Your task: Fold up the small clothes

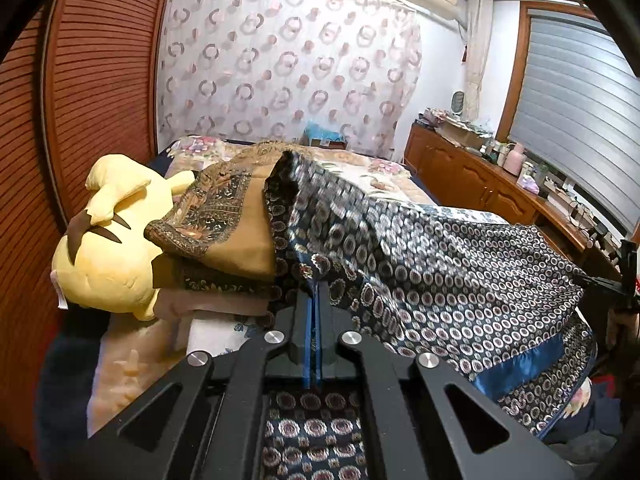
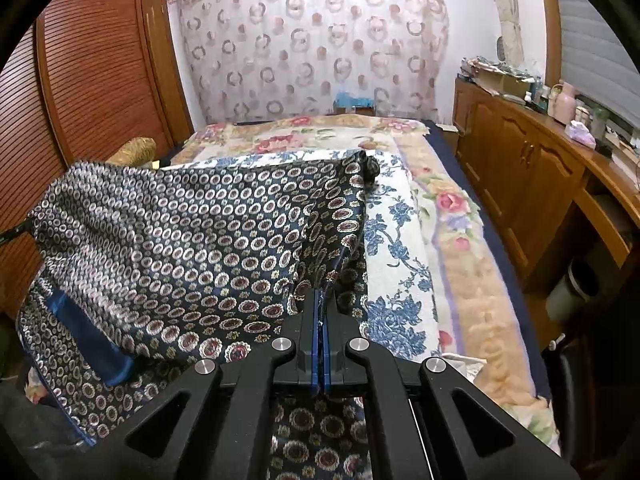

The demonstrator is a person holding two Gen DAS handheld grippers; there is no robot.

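A dark blue patterned cloth [image 1: 432, 256] with ring and medallion prints and a plain blue band is held stretched above the bed. My left gripper [image 1: 316, 292] is shut on one corner of it. My right gripper [image 2: 322, 300] is shut on the other near corner; the cloth [image 2: 180, 232] spreads to the left in the right wrist view, and its far end rests on the bed. The right gripper also shows at the right edge of the left wrist view [image 1: 624, 280].
A yellow plush toy [image 1: 108, 248] and folded brown patterned cloths [image 1: 224, 224] lie on the bed's left side. The bed has a floral blanket [image 2: 452, 240]. A wooden wardrobe [image 2: 92, 72] stands left, a wooden cabinet [image 2: 528, 168] with clutter right, a curtain behind.
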